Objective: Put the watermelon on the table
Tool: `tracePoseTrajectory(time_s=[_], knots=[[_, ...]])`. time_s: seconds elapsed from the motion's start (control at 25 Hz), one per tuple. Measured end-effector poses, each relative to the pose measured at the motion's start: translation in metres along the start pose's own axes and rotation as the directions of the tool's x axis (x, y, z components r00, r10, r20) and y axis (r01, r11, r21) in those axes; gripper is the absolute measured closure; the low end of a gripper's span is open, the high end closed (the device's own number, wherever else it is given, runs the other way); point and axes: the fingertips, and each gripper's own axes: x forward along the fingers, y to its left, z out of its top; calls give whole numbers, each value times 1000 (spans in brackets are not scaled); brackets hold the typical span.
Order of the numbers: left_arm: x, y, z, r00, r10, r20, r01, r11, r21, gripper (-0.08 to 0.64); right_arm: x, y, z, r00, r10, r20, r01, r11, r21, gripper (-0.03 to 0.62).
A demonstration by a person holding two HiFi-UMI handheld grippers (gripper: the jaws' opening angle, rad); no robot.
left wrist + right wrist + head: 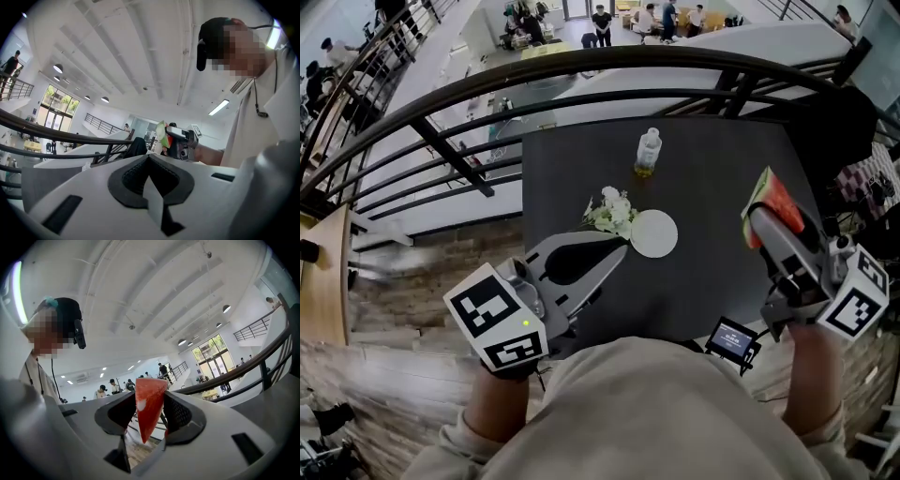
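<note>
Your right hand-held gripper [766, 223] clamps the watermelon slice [775, 199], jaws hiding part of it. Your left hand-held gripper [617, 253] is closed, empty; your torso [647, 412] covers the desk's [703, 272] near edge

Black railing [581, 59] overlooks a bright white atrium [609, 19].

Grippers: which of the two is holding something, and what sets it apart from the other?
The right gripper: its jaws clamp a red watermelon slice. The left gripper has its jaws together, with nothing between them.
</note>
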Motion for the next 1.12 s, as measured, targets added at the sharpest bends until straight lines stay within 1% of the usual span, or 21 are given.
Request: tracePoseTrajectory(time_s=[0.16,0.28,0.36,0.48,0.6,0.72,0.92,1.12], knots=[[-1,6,-20,1000,-21,-21,20,999,-29,557,21,-1,-11,1000,3,-29,-3,1000,11,397],[0,8,-30,999,-25,-31,24,999,-32,557,29,2,-17,999,14,-45,-14,1000,-2,397],[3,3,-30,999,-30,-11,29,999,-38,557,27,0,-21,998,12,-60,-11,1000,3,397],[8,-7,-27,999,-41,18,42,998,-49,557,20,-7,-26,997,0,-72,2,999,34,397],[14,-6,-21,999,-26,23,27,999,-46,557,22,-11,-22,998,10,-67,-7,999,45,397],[16,2,-16,999,2,41,0,998,-62,557,30,-20,-21,997,31,-69,-28,999,45,397],[23,13,-8,996,56,74,-51,996,-68,557,39,-26,-13,995,59,-83,-58,998,16,397],[21,17,-6,993,80,84,-74,995,-70,557,39,-29,-10,992,71,-101,-71,997,6,397]])
